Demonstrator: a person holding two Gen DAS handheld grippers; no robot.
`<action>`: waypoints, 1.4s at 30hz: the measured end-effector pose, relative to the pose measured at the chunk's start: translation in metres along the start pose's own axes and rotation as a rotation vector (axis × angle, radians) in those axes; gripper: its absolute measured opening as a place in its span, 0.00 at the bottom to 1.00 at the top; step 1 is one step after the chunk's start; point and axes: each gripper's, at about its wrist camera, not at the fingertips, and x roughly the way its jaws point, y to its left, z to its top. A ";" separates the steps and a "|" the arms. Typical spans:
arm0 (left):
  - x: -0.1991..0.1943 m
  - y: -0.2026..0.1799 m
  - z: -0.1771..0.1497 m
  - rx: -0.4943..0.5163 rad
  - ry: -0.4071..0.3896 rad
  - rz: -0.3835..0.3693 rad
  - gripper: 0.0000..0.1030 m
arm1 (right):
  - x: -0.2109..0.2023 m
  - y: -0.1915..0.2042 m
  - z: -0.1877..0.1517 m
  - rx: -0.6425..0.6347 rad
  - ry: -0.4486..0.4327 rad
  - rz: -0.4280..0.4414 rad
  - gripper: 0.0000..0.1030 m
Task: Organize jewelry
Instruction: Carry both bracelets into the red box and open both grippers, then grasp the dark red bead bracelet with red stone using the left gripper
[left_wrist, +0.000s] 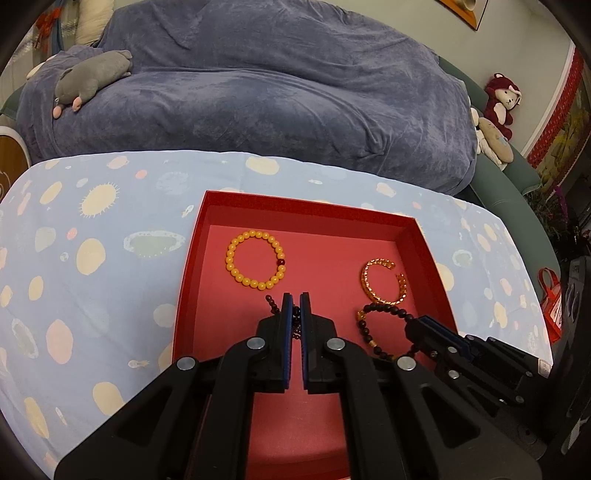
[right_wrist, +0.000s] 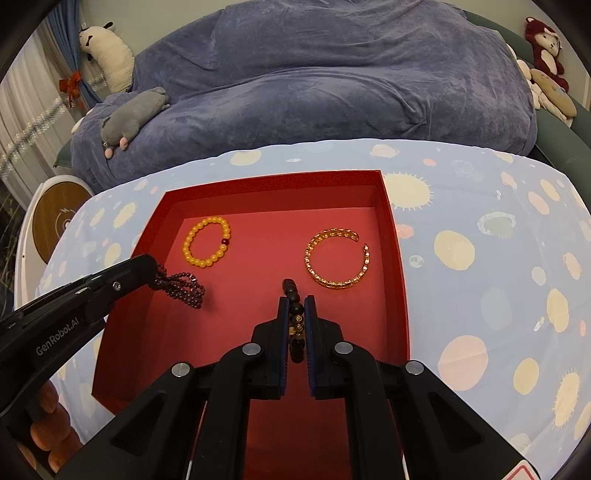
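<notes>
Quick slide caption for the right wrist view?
Right gripper pinches a dark beaded bracelet over the red tray, beside the gold cuff bangle.

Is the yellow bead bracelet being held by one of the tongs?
No, the yellow bead bracelet lies free on the floor of the red box, away from both tongs.

Looks like a home, prob. a living rm: big sofa under a soft blue-purple blanket (right_wrist: 332, 85), stuffed toys like a grey plush mouse (right_wrist: 135, 118) & red teddy bear (left_wrist: 502, 99), window curtains (right_wrist: 33, 110).

Red box (right_wrist: 391, 236), yellow bead bracelet (right_wrist: 207, 242), gold bangle (right_wrist: 334, 260)
</notes>
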 end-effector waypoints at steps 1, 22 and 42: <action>0.002 0.001 -0.001 -0.003 0.002 0.002 0.04 | 0.000 -0.002 0.000 0.006 -0.005 -0.004 0.12; -0.072 0.012 -0.035 -0.025 -0.098 0.065 0.47 | -0.083 -0.005 -0.028 -0.008 -0.123 -0.030 0.36; -0.095 0.033 -0.178 -0.030 0.072 0.145 0.47 | -0.116 -0.004 -0.161 -0.004 0.022 -0.030 0.37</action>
